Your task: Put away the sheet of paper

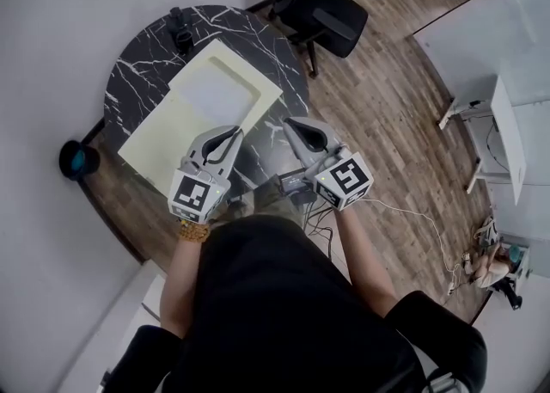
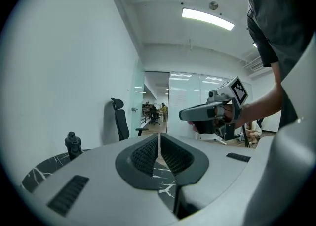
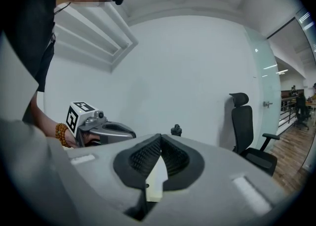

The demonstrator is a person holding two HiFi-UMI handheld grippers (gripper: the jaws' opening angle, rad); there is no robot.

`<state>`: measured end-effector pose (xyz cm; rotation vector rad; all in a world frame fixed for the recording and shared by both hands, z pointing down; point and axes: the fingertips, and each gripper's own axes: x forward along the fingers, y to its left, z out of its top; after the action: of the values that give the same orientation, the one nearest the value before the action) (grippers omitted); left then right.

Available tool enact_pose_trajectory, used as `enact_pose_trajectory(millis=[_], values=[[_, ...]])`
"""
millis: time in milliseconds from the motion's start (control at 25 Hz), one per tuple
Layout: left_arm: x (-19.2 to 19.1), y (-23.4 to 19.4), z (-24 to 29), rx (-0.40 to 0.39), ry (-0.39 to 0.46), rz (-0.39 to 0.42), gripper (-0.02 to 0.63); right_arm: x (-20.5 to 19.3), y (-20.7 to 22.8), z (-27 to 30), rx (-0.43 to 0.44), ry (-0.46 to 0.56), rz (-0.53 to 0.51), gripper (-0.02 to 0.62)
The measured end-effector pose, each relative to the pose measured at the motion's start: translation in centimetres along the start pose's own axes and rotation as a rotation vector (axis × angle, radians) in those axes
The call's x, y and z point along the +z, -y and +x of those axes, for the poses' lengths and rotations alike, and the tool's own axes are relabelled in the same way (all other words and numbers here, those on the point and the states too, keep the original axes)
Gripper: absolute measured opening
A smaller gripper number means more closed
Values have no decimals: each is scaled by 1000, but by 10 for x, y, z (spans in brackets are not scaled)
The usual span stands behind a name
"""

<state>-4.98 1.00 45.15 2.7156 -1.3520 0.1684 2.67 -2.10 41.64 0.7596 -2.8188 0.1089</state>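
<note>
A white sheet of paper (image 1: 220, 95) lies on the far half of an open pale yellow folder (image 1: 176, 129) on the round black marble table (image 1: 137, 82). Both grippers hang in the air above the table's near edge, side by side, pointing roughly level. My left gripper (image 1: 230, 135) (image 2: 159, 138) has its jaws together with nothing between them. My right gripper (image 1: 290, 125) (image 3: 160, 138) is also shut and empty; a strip of the pale folder (image 3: 157, 180) shows through the gap behind its tips. Each gripper appears in the other's view, the right gripper (image 2: 183, 116) and the left gripper (image 3: 132, 135).
A small black bottle (image 1: 182, 34) (image 2: 72, 143) (image 3: 176, 130) stands at the table's far edge. A black office chair (image 1: 322, 4) (image 2: 120, 121) (image 3: 244, 121) is beyond the table. A dark round object (image 1: 77, 159) sits on the floor at left, cables (image 1: 404, 211) at right.
</note>
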Motion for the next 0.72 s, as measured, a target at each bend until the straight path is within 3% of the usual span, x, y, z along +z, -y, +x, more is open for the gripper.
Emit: enact_pose_trajectory(millis=[120, 280, 440, 720], values=[[18, 8, -3, 60, 42, -14, 29, 8, -1, -3, -16, 22, -40, -2], [35, 9, -9, 80, 100, 62, 29, 18, -1, -7, -36, 58, -64, -2], [63, 8, -18, 116, 134, 47, 28, 37, -4, -13, -56, 81, -75, -2], [104, 12, -22, 104, 183, 106, 20, 75, -12, -16, -68, 130, -130, -2]])
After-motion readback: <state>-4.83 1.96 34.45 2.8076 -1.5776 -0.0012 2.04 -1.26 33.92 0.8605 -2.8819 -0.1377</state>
